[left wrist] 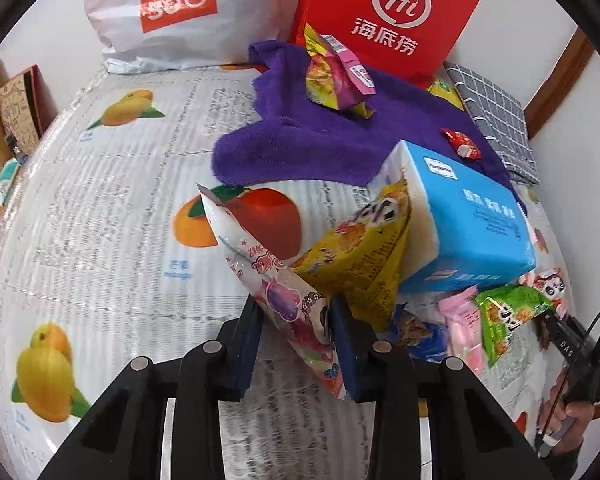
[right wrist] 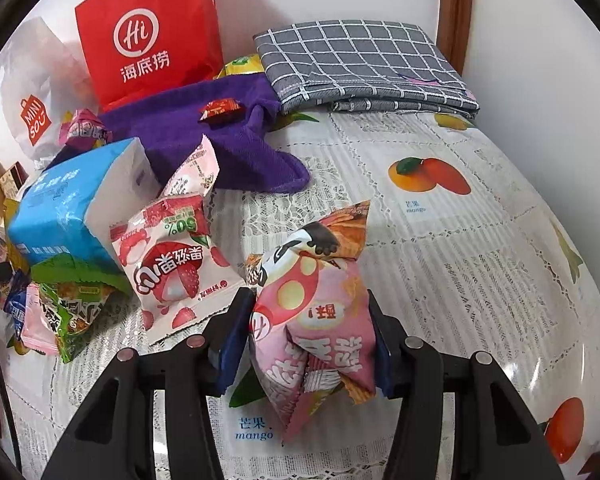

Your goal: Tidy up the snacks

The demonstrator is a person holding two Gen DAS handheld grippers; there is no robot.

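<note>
The left claw [left wrist: 296, 332] is clenched on a long white and pink candy packet [left wrist: 276, 284], holding it just beside a yellow snack bag [left wrist: 364, 256] and a blue tissue pack [left wrist: 468, 224]. The right claw [right wrist: 304, 344] grips a puffy pink snack bag [right wrist: 312, 332] above the fruit-print counter [right wrist: 460, 240].

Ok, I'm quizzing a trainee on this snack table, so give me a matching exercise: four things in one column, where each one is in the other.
Things:
1. small red candy
2. pink mushroom-print snack bag
3. white and pink cartoon sachet
4. grey checked cloth

Places:
A. in the left gripper
B. folded at the table's far edge, by the wall
C. on the purple towel
D. in the right gripper

Pairs: 1-C, 2-D, 3-A, 4-B
</note>
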